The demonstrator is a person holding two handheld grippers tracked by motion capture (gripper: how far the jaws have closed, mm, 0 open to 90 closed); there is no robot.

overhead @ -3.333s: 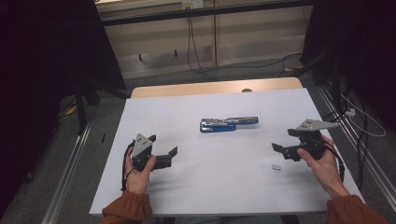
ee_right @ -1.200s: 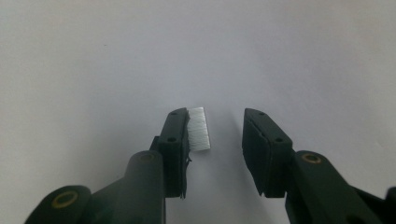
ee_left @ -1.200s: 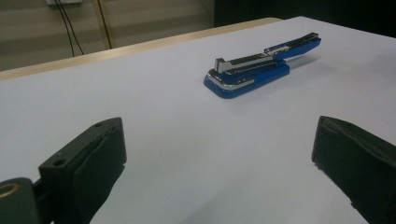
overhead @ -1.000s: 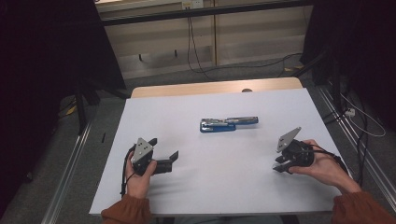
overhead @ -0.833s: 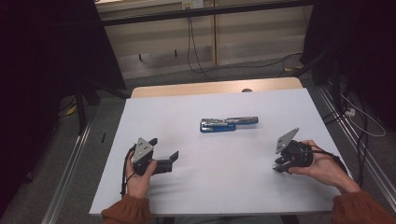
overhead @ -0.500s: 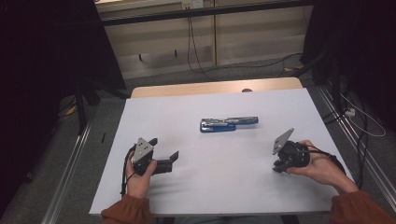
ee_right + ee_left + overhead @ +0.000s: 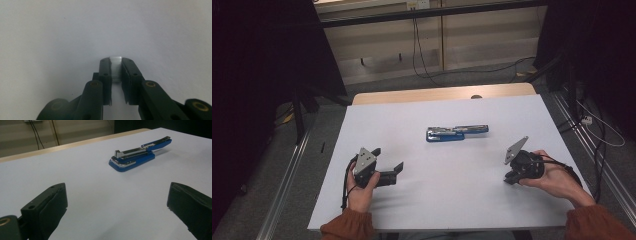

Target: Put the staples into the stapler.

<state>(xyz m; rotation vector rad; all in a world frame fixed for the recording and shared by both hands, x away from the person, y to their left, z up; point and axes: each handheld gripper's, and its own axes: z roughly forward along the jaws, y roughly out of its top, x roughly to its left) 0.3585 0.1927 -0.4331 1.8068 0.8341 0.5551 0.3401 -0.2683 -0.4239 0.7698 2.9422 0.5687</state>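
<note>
Staples (image 7: 115, 68) pinched in right gripper (image 7: 115, 62) over white table (image 7: 452, 200); left gripper (image 7: 387, 165) spread.

No readable text, no labels, no brand marks, no numbers on anything in view

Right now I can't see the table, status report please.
Left tool open, idle. Right tool shut on staple strip, low over white table. Blue stapler lies opened mid-table, path clear.
</note>
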